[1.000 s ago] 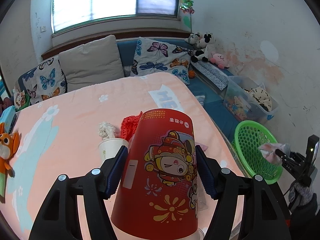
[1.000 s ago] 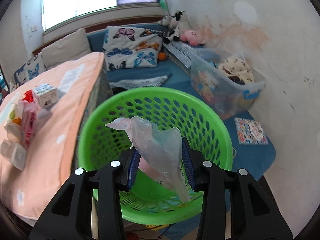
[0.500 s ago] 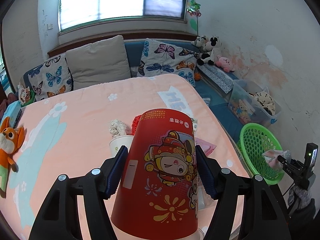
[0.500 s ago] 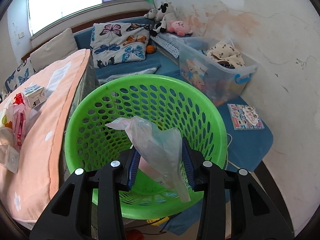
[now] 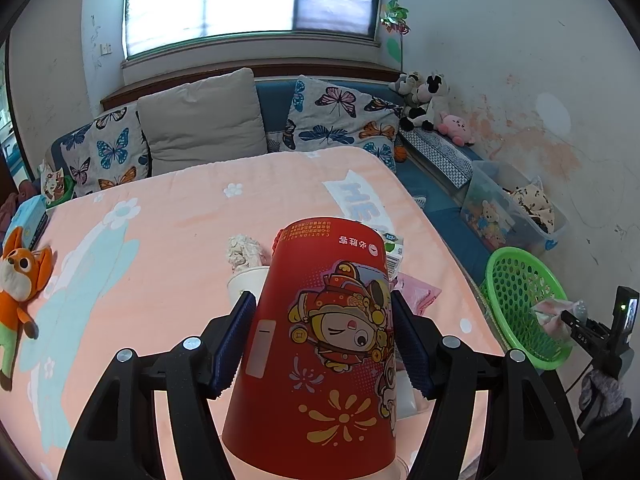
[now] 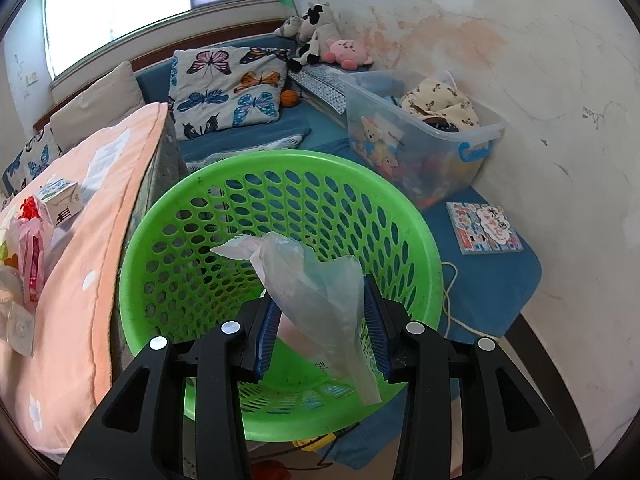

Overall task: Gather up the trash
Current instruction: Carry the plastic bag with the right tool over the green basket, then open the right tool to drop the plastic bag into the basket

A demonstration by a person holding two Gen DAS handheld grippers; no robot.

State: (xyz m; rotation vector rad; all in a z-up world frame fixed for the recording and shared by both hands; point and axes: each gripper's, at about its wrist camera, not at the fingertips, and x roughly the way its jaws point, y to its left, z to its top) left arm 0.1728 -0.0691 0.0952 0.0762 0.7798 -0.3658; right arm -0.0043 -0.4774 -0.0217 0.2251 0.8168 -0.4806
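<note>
My left gripper [image 5: 324, 340] is shut on a red paper cup [image 5: 320, 340] with a cartoon print, held upside down above the peach bed cover [image 5: 168, 240]. My right gripper [image 6: 320, 328] is shut on a crumpled clear plastic bag [image 6: 316, 280] and holds it over the green mesh basket [image 6: 400, 208] on the floor beside the bed. The basket [image 5: 516, 280] and the right gripper [image 5: 560, 318] also show at the right of the left wrist view. More trash lies on the bed: a white cup [image 5: 244, 280], a crumpled tissue [image 5: 244, 250], a pink wrapper [image 5: 416, 294], a small carton [image 6: 60, 198].
A clear storage bin [image 6: 424, 136] with toys stands beyond the basket against the wall. A booklet [image 6: 484, 228] lies on the blue mat. Butterfly pillows [image 5: 340, 120] and plush toys [image 5: 424, 100] line the sofa at the back. An orange fox toy [image 5: 20, 280] lies on the bed's left.
The left gripper has risen and pulled back with the red cup, so more of the bed shows. The right gripper has moved closer over the basket, still holding the bag.
</note>
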